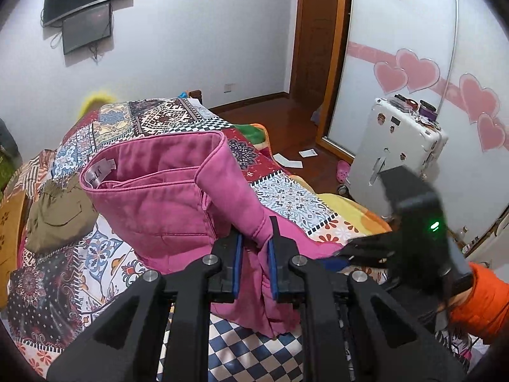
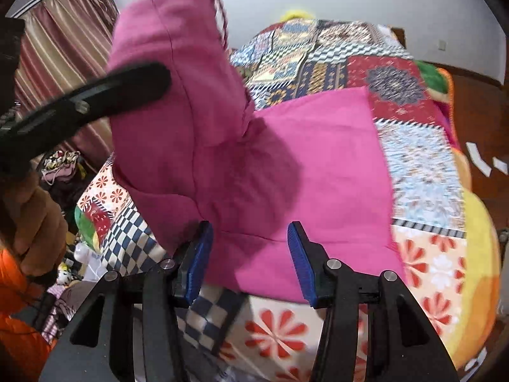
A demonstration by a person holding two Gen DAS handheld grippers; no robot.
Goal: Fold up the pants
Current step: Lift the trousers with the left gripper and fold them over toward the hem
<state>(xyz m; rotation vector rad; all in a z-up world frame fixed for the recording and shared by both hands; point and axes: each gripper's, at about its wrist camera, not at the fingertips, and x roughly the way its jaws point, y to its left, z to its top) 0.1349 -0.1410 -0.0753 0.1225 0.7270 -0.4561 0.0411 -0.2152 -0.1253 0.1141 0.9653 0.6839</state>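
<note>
- Pink pants (image 1: 178,197) lie on the bed, on a patchwork bedspread (image 1: 286,197). One part is flat on the spread; the waistband end stands lifted, with its opening and a white label facing the left wrist camera.
- Left gripper (image 1: 256,251): fingers nearly closed, blue pads pinching a bunched edge of the pink fabric. From this grip the cloth rises to the raised waistband, so the left gripper carries that end.
- Right gripper (image 2: 249,261): fingers part open over the near edge of the flat portion of the pants (image 2: 318,172). No fabric shows pressed between the pads; I judge it holds nothing.
- In the right wrist view the left gripper's arm (image 2: 95,102) crosses in front of the lifted fabric, which hangs as a tall fold above the flat part.
- A person's hand (image 2: 35,219) and an orange sleeve (image 1: 480,305) show at the frame edges. An olive garment (image 1: 57,216) lies on the bed near the pants, apart from them.
- Step in hand, as I judge it: carrying the lifted end over the flat part to make a fold.
- To do it well:
  - keep the left pinch firm, since only a narrow bunch of cloth is caught;
  - bring the right fingers onto a matching edge, so the lifted end travels level rather than twisting;
  - lay the lifted end so its edges meet those of the flat layer;
  - keep clear of the olive garment.
- Risk: the bunched grip may leave a crease or drop one layer.
</note>
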